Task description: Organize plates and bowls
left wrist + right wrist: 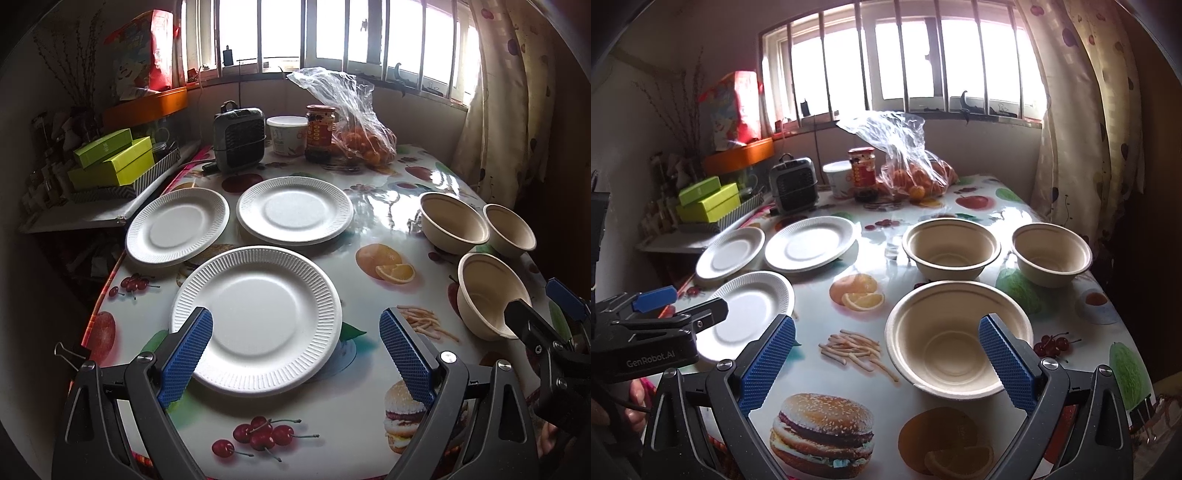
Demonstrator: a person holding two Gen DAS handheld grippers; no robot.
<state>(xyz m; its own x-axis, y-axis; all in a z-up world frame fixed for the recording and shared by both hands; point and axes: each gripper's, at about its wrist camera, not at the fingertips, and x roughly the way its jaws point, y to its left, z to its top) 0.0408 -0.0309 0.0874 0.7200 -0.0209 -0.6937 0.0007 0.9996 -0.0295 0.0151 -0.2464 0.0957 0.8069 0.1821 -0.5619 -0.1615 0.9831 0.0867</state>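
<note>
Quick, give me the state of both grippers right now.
Left gripper: open, holding nothing, above the nearest plate.
Right gripper: open, holding nothing, above the nearest bowl.

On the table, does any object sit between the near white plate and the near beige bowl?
No object. In the right wrist view, only bare tablecloth, printed with fries and orange slices, separates the near plate from the near bowl.

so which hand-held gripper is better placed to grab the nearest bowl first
Right. The right hand-held gripper hangs open just in front of the nearest bowl, while the left hand-held gripper faces the nearest plate, with that bowl off to its side.
</note>
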